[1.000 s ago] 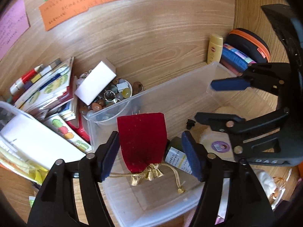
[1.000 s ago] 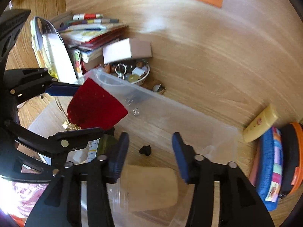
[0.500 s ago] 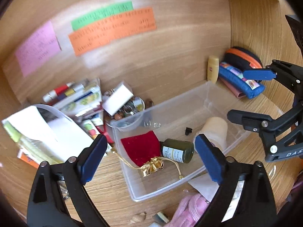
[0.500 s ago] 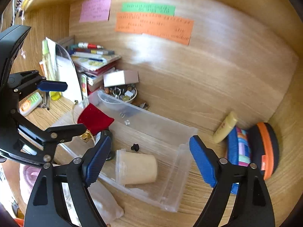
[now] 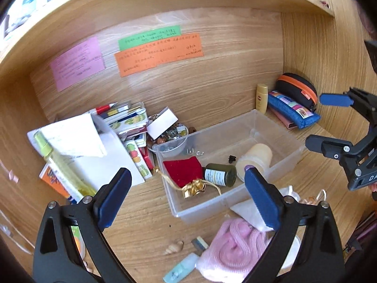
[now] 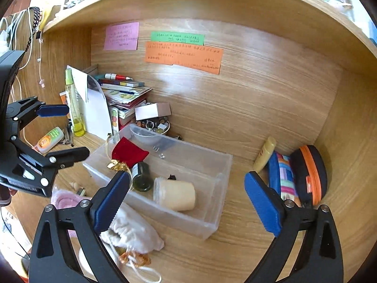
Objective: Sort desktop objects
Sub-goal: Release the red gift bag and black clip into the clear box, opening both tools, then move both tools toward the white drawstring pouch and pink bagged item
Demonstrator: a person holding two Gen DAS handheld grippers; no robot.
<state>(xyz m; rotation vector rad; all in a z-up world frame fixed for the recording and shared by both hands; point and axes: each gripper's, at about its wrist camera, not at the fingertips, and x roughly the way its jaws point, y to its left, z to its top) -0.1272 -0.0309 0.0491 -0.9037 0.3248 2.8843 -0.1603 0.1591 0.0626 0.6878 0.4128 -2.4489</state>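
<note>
The left gripper [image 5: 187, 198] and right gripper [image 6: 187, 200] are opening their jaws wide, grasping nothing. The red pouch [image 5: 183, 171] is lying inside the clear bin [image 5: 278, 165], beyond both pairs of jaws.

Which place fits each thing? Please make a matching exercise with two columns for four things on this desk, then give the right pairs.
Things:
1. red pouch
2. orange note
3. pink cord
4. yellow tube

Places:
A. stuck on the back wall
B. inside the clear bin
C. standing behind the bin, beside the blue case
D. on the desk in front of the bin

Pairs: 1-B, 2-A, 3-D, 4-C
</note>
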